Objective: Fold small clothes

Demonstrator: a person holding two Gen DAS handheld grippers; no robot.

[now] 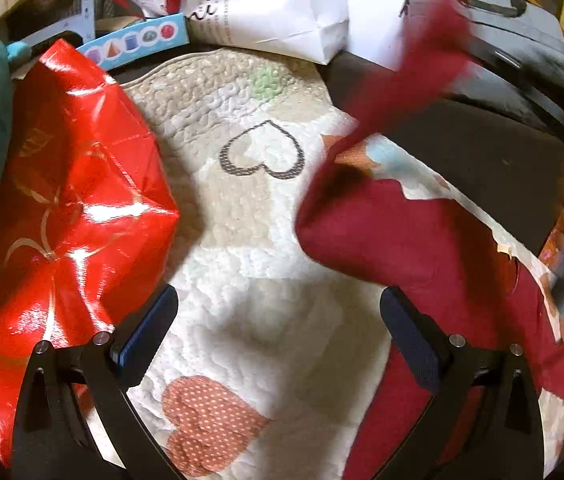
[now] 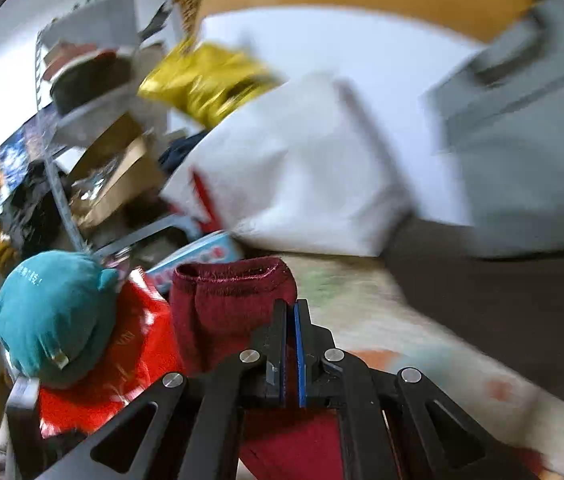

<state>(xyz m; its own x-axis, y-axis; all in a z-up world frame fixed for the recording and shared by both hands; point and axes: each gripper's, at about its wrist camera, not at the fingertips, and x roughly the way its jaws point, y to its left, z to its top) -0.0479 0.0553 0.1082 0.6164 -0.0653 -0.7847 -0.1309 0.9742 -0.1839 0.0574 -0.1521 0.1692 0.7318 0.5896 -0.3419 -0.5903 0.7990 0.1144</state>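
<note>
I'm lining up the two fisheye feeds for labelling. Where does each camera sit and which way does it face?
Left wrist: sits on the left gripper, looking steeply down on the quilted mat; its open fingers show, with nothing between them.
Right wrist: sits on the right gripper, facing nearly level toward cluttered shelves; its fingers are shut on the dark red garment.
Shared: the garment, red foil bag, white paper bag and teal plush.
</note>
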